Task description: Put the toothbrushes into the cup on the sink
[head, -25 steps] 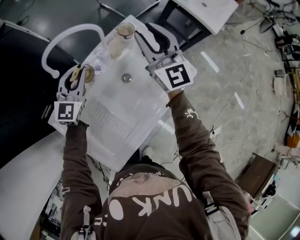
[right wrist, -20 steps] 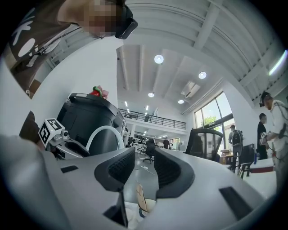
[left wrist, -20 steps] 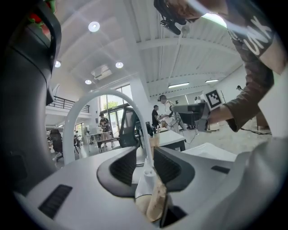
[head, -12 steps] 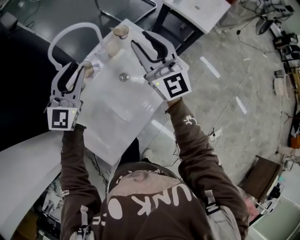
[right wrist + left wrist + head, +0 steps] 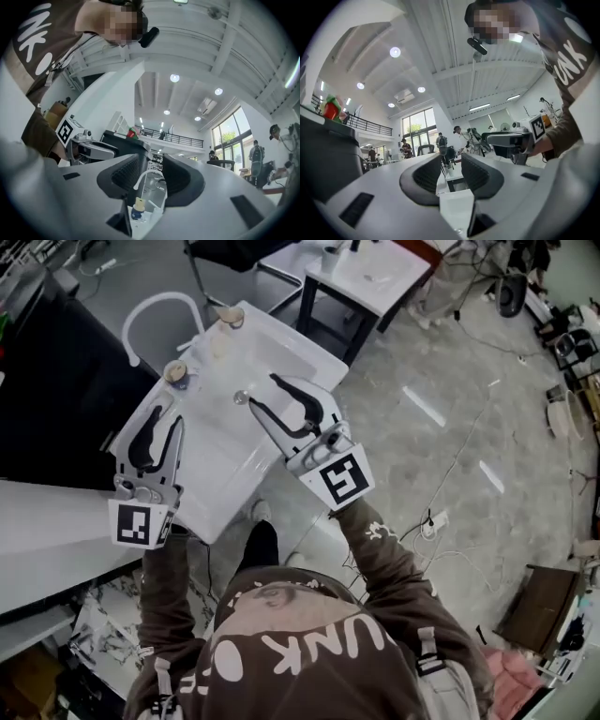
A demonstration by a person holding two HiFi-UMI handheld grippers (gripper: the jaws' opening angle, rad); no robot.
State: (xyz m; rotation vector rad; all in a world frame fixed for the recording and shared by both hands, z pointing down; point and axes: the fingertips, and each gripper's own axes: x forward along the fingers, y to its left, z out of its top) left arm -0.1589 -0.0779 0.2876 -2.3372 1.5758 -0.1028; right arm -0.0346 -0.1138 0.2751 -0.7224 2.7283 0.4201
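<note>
**Both grippers drawn back from the cups, jaws empty**

Since a second ago both grippers have been pulled back toward the person. The left gripper [image 5: 161, 420], then set at the near cup [image 5: 175, 373], is now held at about 9 o'clock of the drain [image 5: 241, 397]. The right gripper [image 5: 263, 392], then raised to the far cup [image 5: 228, 317], is now just beside the drain at 3 o'clock.

The left fingers are spread wide, and nothing is seen between them in the left gripper view. The right fingers are apart and opening further. Only the distant faucet [image 5: 159, 306] and a cup are framed in their gap, and nothing is gripped.

Both cups are seen on the rim of the sink [image 5: 281, 352], the near one at 10 o'clock of the drain and the far one at 12 o'clock, with the faucet arched beside them.

The toothbrushes cannot be made out as separate things in any view. With both grippers empty, they are judged to be in the cups already. Which way they point cannot be read. If they are in the cups, the long axis would be expected near upright, leaned on a rim.

A toothbrush is judged light, stiff and slim, with a smooth handle that could slip or twist between the pads. It would best be taken mid-handle, away from the bristles, with the pads set square across the long axis.
</note>
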